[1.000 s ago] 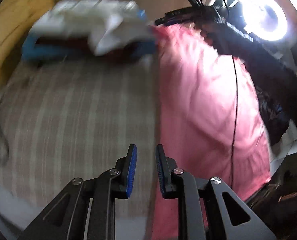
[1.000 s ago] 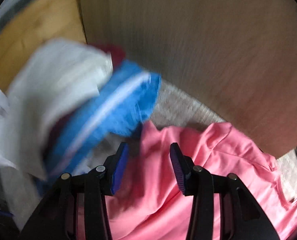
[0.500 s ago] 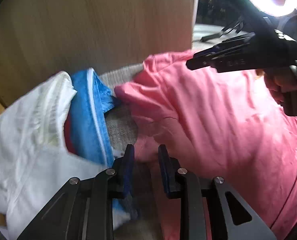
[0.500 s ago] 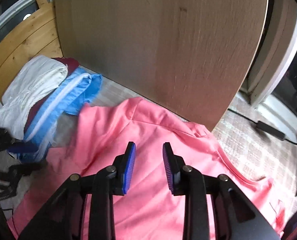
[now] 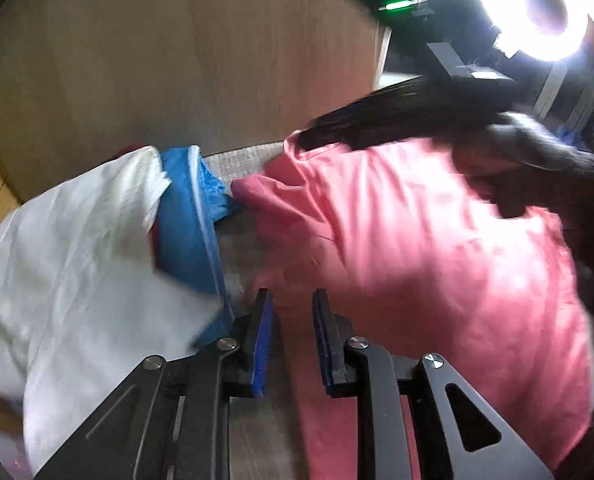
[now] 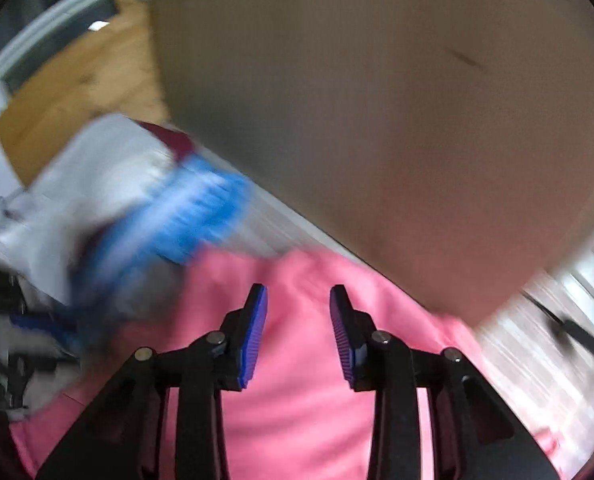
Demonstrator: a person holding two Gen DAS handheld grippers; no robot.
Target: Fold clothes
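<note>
Left wrist view: the left gripper (image 5: pixel 293 336) hangs over the left edge of the pink shirt (image 5: pixel 417 248), which lies spread on the grey checked bedcover (image 5: pixel 237 240). Its jaws stand narrow and are closing; nothing is pinched between them, and the shirt's edge runs just under the right pad with bare cover under the left one. The shirt stretches away up and to the right from this gripper, its long axis running from the near edge of the picture toward the wood panel (image 5: pixel 177 60) at the head of the cover. A folded pile sits left of the shirt: a white garment (image 5: pixel 77 260) on top and a blue one (image 5: pixel 193 224) beneath, the blue one's corner almost touching the shirt's far left tip. The right gripper (image 5: pixel 377 120) shows as a dark blur over the shirt's far edge.

Right wrist view: much smeared. The right gripper (image 6: pixel 299 332) hovers above the shirt (image 6: pixel 297 420), jaws about half apart and opening, nothing between the pads. Pink cloth fills the space below and ahead, up to the panel (image 6: pixel 377 100). The pile (image 6: pixel 137 200) lies off to the left.

Judgement: the left edge is nearest the left gripper, the far edge nearest the right, so each hand looks placed to take its own side.
</note>
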